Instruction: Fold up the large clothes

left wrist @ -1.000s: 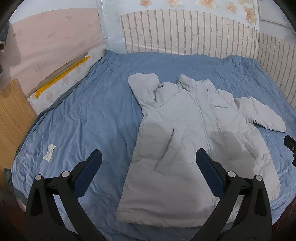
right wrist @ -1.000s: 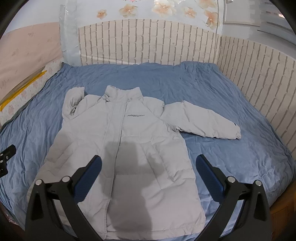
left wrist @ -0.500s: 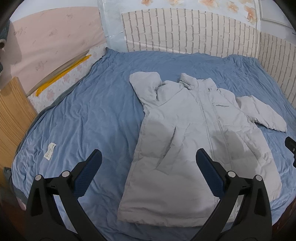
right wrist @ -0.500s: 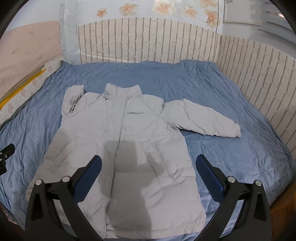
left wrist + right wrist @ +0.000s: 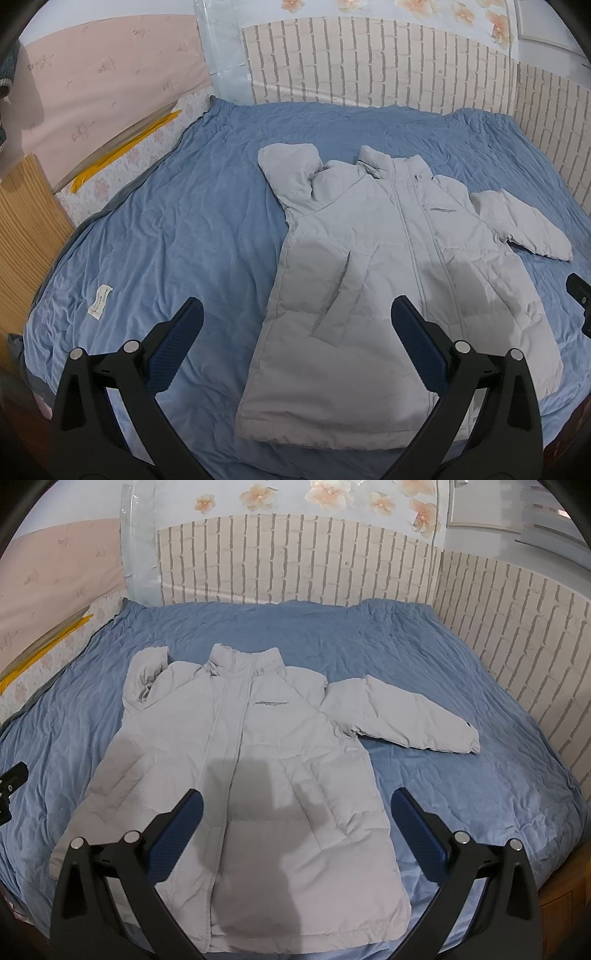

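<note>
A light grey padded jacket [image 5: 388, 266] lies front up and zipped on the blue bedsheet [image 5: 177, 229], collar toward the far wall. Its left sleeve [image 5: 291, 177] is bunched up by the shoulder. Its right sleeve [image 5: 402, 716] stretches out to the right. My left gripper [image 5: 295, 332] is open and empty above the jacket's lower left side. My right gripper [image 5: 295, 812] is open and empty above the jacket's hem [image 5: 295, 915]. A black edge of the right gripper shows at the right border of the left wrist view [image 5: 580, 295].
A brick-pattern wall [image 5: 295, 561] bounds the bed at the far side and right. A wooden board [image 5: 26, 221] and a floral mattress edge with a yellow strip [image 5: 122, 162] lie at the left. A white label [image 5: 99, 302] sits on the sheet. The bed's wooden frame [image 5: 565, 897] shows at the lower right.
Both views have shifted slightly: the jacket sits a little lower and farther right in the left wrist view. Both grippers stay open. The jacket has not moved.
</note>
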